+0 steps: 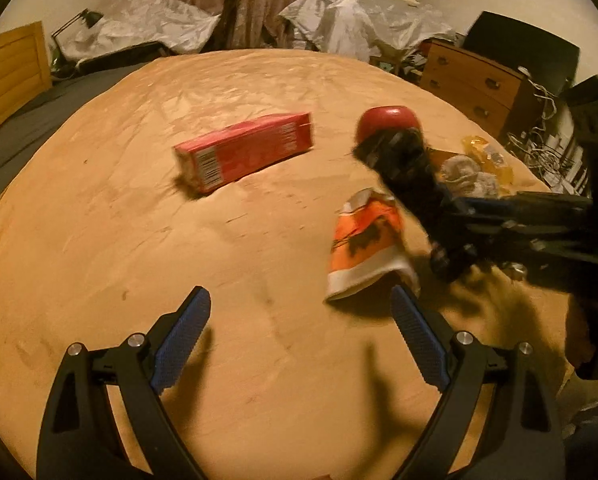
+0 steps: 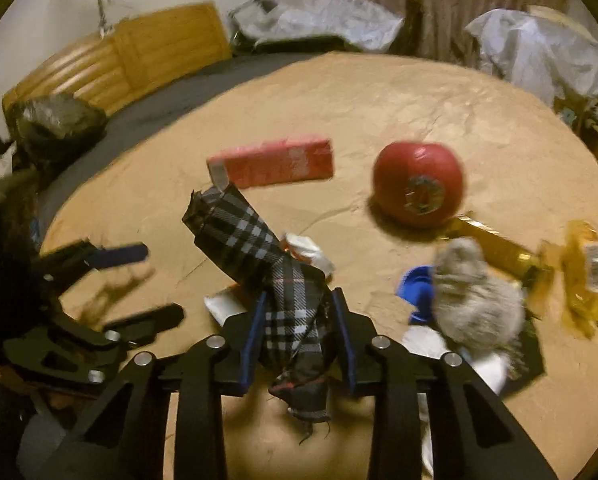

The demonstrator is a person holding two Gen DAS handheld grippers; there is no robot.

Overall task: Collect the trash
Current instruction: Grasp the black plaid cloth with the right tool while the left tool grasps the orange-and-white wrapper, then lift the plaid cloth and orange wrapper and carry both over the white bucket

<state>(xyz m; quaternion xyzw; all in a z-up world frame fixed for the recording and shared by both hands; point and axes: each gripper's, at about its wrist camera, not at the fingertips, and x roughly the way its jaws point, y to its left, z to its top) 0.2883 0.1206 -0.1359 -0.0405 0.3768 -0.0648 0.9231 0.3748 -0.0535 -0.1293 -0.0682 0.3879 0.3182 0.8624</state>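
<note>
My right gripper (image 2: 299,296) is shut on a folded black-and-white plaid umbrella (image 2: 251,240), held above the tan blanket (image 2: 399,92); it shows as a dark blurred bar (image 1: 403,160) in the left wrist view. My left gripper (image 1: 299,292) stands open over bare blanket, with nothing between its blue pads. An orange-and-white wrapper (image 1: 365,248) lies just past its right finger, partly under the umbrella. A red carton (image 1: 245,152) lies on its side further back. Right of it sits a red apple (image 2: 419,182).
Yellow wrappers (image 2: 587,276), a gold packet (image 2: 495,248), a grey fuzzy ball (image 2: 475,300) and a blue cap (image 2: 415,284) crowd the blanket's right side. A wooden dresser (image 1: 475,80), tangled cables (image 1: 539,148) and plastic-covered heaps (image 1: 339,20) ring the bed.
</note>
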